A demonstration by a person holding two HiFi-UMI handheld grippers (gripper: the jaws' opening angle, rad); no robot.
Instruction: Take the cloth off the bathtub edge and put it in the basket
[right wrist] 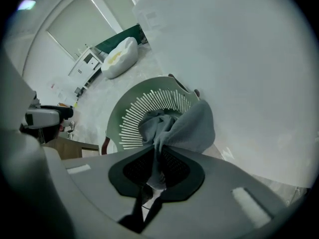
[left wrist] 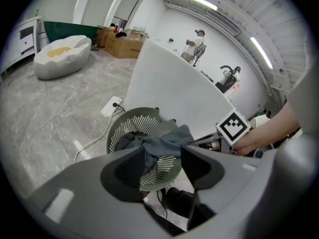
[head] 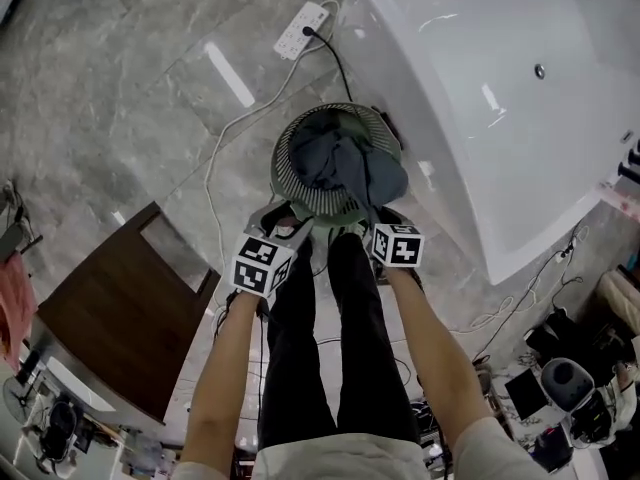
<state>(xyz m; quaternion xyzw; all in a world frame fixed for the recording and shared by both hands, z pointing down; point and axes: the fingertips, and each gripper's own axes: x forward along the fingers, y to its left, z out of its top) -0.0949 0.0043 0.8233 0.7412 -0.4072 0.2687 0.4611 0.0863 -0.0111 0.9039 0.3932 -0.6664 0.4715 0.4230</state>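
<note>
Gripping cloth (head: 340,163) fold in closed right gripper (right wrist: 155,153), you risk hauling it out of basket (head: 285,168) if you lift before release. Cloth heaped in basket, flap over rim near bathtub (head: 500,118); may slide to floor (head: 130,88). Left gripper (left wrist: 162,149) open, empty.

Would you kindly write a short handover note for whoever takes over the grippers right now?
Right gripper: shut on a fold of the cloth, at the near rim of the basket.
Left gripper: open, holding nothing, beside that rim.
Done: cloth is off the bathtub and bunched in the basket; one flap hangs over the rim on the bathtub side.
Left: release the fold, probably tuck the flap in.
</note>
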